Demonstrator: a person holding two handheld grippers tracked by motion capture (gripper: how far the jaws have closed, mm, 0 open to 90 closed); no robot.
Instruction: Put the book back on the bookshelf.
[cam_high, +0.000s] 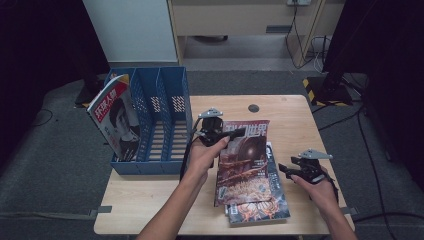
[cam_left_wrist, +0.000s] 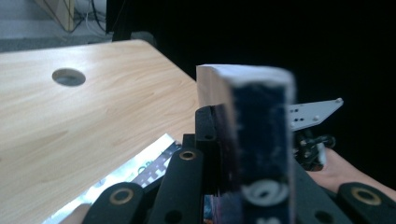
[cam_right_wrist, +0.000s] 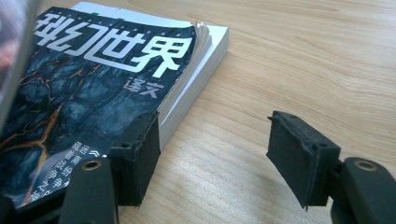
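My left gripper (cam_high: 222, 134) is shut on the top edge of a dark red magazine (cam_high: 244, 162) and holds it tilted, its upper end raised off the table. In the left gripper view, that magazine's thick edge (cam_left_wrist: 261, 140) stands clamped between the jaws. Under it, a second magazine (cam_high: 267, 210) with a dark cracked-lava cover (cam_right_wrist: 102, 79) lies flat on the wooden table (cam_high: 150, 195). My right gripper (cam_high: 289, 170) hovers low at this magazine's right edge. It is open (cam_right_wrist: 217, 140): one pad sits by the book's edge, the other over bare wood.
A blue three-slot file rack (cam_high: 150, 120) stands at the table's left rear, with a red-and-white magazine (cam_high: 115, 120) leaning in its left slot. A round cable hole (cam_high: 253, 108) lies near the back edge. The table's right edge is close beside my right hand.
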